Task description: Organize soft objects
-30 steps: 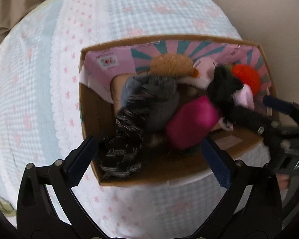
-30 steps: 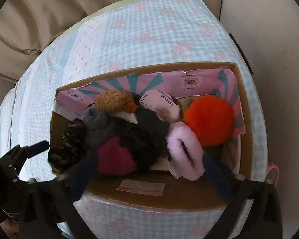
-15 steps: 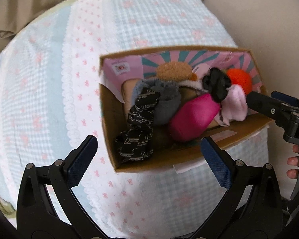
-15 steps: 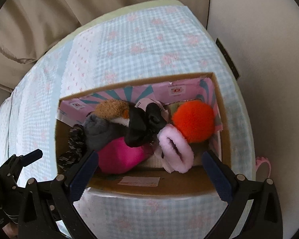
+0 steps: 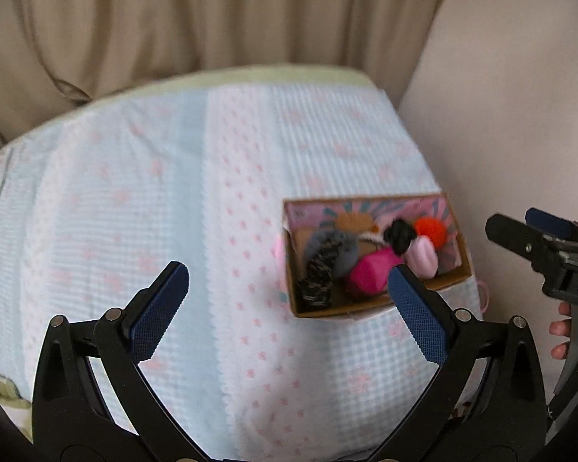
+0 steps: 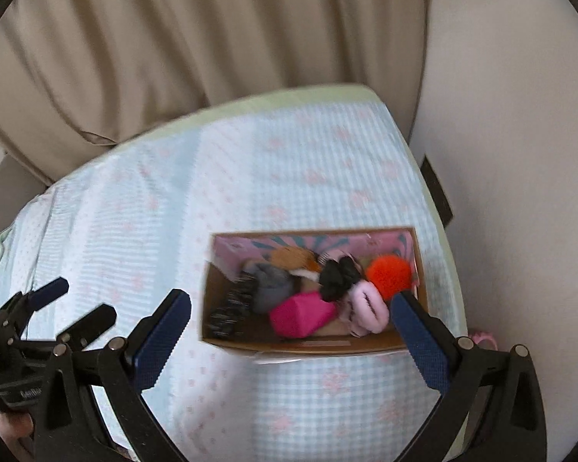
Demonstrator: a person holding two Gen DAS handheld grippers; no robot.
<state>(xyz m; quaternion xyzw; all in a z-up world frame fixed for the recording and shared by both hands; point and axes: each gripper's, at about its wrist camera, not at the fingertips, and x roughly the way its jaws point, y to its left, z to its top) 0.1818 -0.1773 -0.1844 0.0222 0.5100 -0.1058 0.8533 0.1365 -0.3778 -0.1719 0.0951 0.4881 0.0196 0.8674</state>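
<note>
Soft objects (image 6: 308, 292) fill the cardboard box (image 6: 308, 344) near the bed's (image 6: 142, 238) right edge. Our left gripper (image 5: 285, 308) and right gripper (image 6: 291, 325) hover empty, jaws spread. Nudging the box could tip it off.

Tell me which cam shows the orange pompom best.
Right wrist: the orange pompom sits larger and almost fully exposed in the box's right end. Left wrist shows it smaller, partly behind the black scrunchie and pale pink item.
</note>
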